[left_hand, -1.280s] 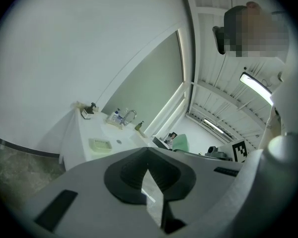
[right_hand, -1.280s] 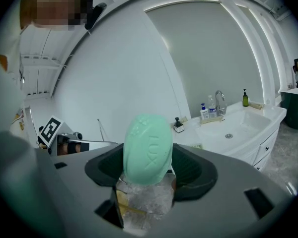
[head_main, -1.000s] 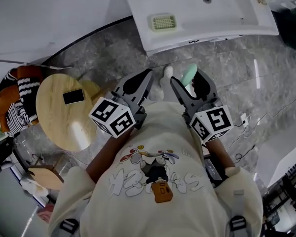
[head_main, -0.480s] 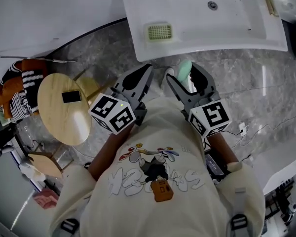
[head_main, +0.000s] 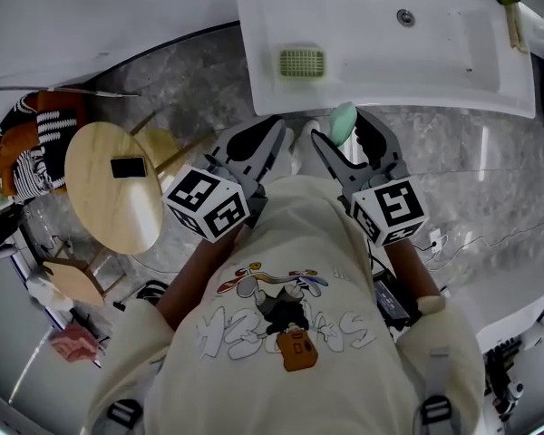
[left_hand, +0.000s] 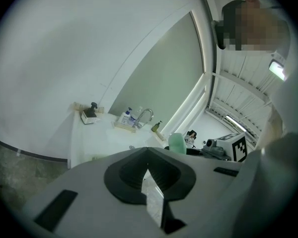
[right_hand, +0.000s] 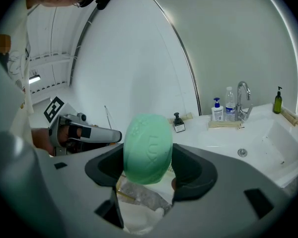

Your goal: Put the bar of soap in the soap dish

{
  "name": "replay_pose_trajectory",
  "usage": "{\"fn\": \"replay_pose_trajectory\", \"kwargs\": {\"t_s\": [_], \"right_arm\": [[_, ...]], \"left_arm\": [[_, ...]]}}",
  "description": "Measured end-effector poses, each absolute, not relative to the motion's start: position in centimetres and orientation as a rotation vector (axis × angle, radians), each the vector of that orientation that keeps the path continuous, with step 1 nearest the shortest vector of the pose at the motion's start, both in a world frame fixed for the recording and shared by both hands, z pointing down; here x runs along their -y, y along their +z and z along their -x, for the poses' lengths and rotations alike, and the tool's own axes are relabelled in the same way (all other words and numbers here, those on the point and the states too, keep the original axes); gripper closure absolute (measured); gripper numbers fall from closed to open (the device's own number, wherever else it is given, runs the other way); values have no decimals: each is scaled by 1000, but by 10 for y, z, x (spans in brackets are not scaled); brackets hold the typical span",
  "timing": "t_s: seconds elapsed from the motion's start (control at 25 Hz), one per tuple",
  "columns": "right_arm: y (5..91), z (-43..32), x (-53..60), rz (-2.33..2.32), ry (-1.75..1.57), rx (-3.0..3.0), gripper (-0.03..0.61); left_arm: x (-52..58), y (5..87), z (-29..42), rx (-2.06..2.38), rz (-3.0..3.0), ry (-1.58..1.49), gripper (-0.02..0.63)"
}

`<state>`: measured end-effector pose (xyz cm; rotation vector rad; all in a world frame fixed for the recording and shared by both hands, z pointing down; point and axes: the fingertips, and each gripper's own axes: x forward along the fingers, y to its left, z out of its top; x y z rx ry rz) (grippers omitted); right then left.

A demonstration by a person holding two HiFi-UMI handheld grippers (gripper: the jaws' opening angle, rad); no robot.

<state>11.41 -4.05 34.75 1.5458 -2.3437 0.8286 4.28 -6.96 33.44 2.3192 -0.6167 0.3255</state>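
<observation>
A mint-green bar of soap (right_hand: 148, 148) sits upright between the jaws of my right gripper (right_hand: 147, 168), which is shut on it. In the head view that soap (head_main: 343, 121) and the right gripper (head_main: 346, 136) hang over the floor, just short of the white sink counter (head_main: 453, 84). The pale green slotted soap dish (head_main: 302, 62) lies on the counter's near left part, ahead and left of the soap. My left gripper (head_main: 270, 138) is beside the right one with its tips (left_hand: 148, 152) together and nothing in them.
The counter holds a basin with a drain (head_main: 405, 16), a faucet (right_hand: 243, 98), pump bottles (right_hand: 217, 109) and a black dispenser (right_hand: 179, 123) at the wall. A round wooden table (head_main: 109, 207) with a phone (head_main: 127, 166) stands to the left on the grey marble floor.
The counter and soap dish have drawn nearer in the head view. Both grippers keep the same pose, the right one still holding the soap.
</observation>
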Motion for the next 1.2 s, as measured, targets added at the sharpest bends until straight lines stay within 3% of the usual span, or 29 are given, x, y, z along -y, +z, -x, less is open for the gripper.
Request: {"fn": "replay_pose_trajectory", "kwargs": {"t_s": [1.2], "right_arm": [[415,-105,106,-1266,639,2147,291]], "left_arm": [[106,376,-15,606,-2344,376,606]]}}
